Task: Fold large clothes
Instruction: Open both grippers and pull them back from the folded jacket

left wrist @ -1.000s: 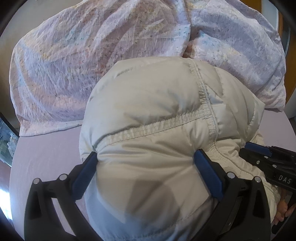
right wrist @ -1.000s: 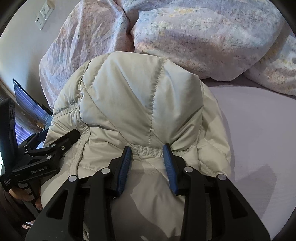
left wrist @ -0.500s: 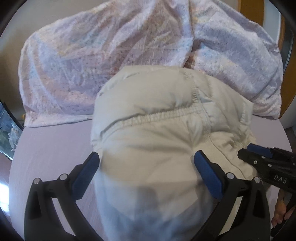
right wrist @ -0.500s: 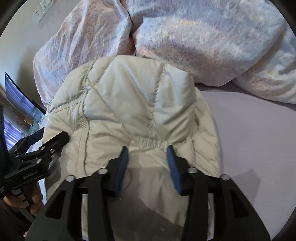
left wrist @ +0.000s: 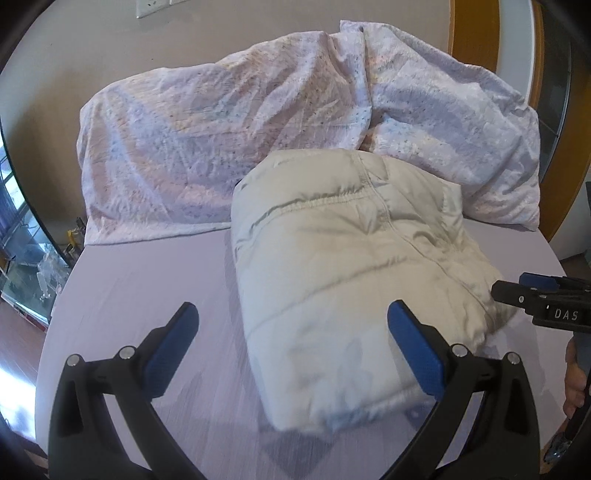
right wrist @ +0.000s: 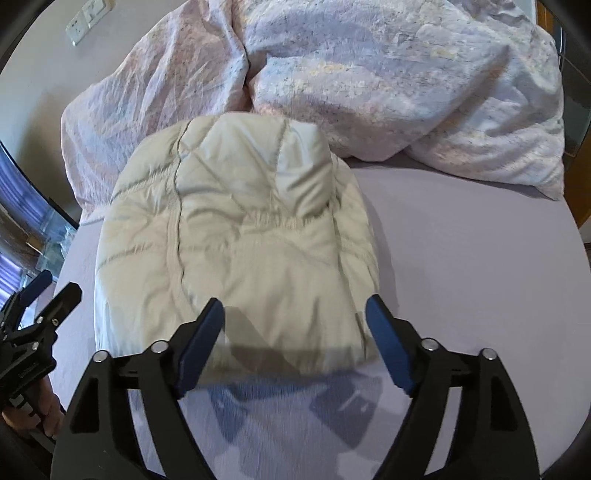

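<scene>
A cream padded jacket (left wrist: 343, 266) lies folded into a thick bundle on the lilac bed sheet (left wrist: 140, 295); the right wrist view shows it as a rounded pile (right wrist: 236, 243). My left gripper (left wrist: 291, 339) hangs open above and in front of the bundle's near left corner, its blue pads clear of the fabric. My right gripper (right wrist: 295, 332) hovers over the near edge of the jacket with its jaws opening wide and nothing pressed between them. Each gripper shows at the edge of the other's view, the right one (left wrist: 539, 299) and the left one (right wrist: 33, 306).
Two crumpled floral pillows (left wrist: 207, 147) (right wrist: 388, 81) lie against the wall behind the jacket. Bare sheet spreads to the left and right (right wrist: 461, 251) of the bundle. A wooden frame (left wrist: 465, 33) stands at the far right, and a wall socket (right wrist: 88, 18) is at upper left.
Both grippers have pulled back and up from the jacket. The right gripper's jaws, narrow on a fold of the jacket a second ago, have spread wide and let go.
</scene>
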### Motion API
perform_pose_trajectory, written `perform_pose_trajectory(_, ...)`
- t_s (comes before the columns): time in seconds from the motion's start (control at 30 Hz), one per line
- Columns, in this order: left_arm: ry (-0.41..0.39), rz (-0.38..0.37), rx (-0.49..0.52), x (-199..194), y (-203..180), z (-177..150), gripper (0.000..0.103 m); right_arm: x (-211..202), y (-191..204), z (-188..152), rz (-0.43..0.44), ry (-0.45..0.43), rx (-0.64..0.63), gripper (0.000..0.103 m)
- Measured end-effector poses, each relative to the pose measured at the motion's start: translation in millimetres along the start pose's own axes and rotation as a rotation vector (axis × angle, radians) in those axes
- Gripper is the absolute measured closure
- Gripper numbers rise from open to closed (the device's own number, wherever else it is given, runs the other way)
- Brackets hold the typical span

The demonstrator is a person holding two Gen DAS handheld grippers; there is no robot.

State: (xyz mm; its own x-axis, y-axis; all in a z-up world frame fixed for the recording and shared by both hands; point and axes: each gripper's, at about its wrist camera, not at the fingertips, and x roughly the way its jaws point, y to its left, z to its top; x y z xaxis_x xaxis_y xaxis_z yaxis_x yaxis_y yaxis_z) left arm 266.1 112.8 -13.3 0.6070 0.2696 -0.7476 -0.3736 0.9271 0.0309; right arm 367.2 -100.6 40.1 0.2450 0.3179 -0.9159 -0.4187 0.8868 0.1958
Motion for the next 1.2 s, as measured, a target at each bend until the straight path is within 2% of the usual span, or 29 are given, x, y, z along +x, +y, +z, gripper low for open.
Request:
perform_pose_trajectory(0.3,0.029,-0.041,-0.024,-39,13,-28,0.002,-25,21,-41,-0.051,0.004,-0.039,0.010)
perform_pose_trajectory(0.53,0.077,-0.088,-0.022,-57,10,-53,0.002,-38,34,-69,-0.060,0.025,-0.053,0.010)
perform_pose_trajectory(0.77,0.120,-0.126,-0.036,-61,5,-73,0.002,-47,40,-89,-0.086,0.013,-0.069,0.010)
perform_pose_trajectory(1.2,0.137,-0.172,-0.071,-63,4,-85,0.002,-54,39,-105,-0.052,-0.017,-0.016,0.010)
